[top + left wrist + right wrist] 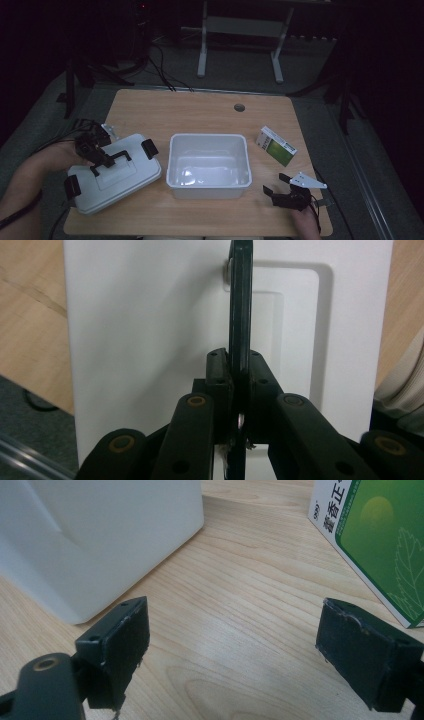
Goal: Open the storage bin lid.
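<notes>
1. A dim wooden table (200, 112) is seen from above. At its centre stands an open white plastic tub (208, 166), with nothing visible inside it. To the tub's left, a white plastic lid with black side clips and a black carry handle (112, 171) lies flat, tilted across the table's left edge. To the tub's right lies a small green-and-white cardboard box (276, 145).

2. The left gripper (100, 156) is closed tight on the lid's black handle (239, 315); the jaws are seen pinching the thin bar from both sides.

3. The right gripper (280, 191) rests low near the table's front right corner, its jaws spread wide with nothing between them.

4. A risk is judged: the handle looks hinged, so a lifted lid could swing and strike the tub's rim. Part of the lid overhangs the table edge, so a slip could drop it.

5. The pinch on the handle is confirmed in the left gripper view, while the lid's overhang is shown in the high view.

6. In the right gripper view, bare wood is seen between the open jaws, with the tub wall (115, 535) to one side and the box (375, 540) to the other, both untouched.
</notes>
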Motion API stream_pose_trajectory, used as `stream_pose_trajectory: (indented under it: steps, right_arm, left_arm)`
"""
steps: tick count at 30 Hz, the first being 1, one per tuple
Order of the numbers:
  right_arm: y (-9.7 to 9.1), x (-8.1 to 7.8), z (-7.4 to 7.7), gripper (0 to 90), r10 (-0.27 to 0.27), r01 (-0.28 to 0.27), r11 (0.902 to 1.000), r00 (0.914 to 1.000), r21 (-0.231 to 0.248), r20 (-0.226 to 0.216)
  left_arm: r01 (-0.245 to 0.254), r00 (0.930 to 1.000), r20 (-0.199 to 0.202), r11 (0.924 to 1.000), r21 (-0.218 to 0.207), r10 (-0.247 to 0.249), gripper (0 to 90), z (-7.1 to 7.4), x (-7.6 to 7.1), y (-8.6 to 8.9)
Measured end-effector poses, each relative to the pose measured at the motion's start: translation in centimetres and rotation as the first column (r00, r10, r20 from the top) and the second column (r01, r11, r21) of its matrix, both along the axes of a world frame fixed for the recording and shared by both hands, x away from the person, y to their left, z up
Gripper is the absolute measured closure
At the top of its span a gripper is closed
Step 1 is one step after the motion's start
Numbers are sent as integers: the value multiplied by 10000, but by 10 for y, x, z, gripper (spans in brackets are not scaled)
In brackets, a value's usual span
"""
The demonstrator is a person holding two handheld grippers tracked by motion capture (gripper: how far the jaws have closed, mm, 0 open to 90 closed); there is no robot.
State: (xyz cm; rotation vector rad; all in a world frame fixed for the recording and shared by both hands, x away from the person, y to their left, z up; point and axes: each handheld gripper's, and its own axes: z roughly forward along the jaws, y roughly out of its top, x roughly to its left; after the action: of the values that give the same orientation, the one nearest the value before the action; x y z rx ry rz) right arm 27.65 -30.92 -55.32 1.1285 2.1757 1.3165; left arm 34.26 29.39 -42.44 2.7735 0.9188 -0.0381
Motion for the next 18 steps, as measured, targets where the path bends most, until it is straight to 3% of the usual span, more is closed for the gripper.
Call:
stream_pose_trajectory:
  steps: [10, 18]
  right_arm:
    - [0, 0, -1, 136, 25, -25, 10000, 10000, -27, -18]
    - [-1, 0, -1, 136, 15, -15, 10000, 10000, 12, -11]
  left_arm:
    - [-323, 9995, -33, 9994, -114, 323, 836, -26, 12, 1]
    - [-374, 9993, 66, 9992, 115, 373, 836, -40, 18, -7]
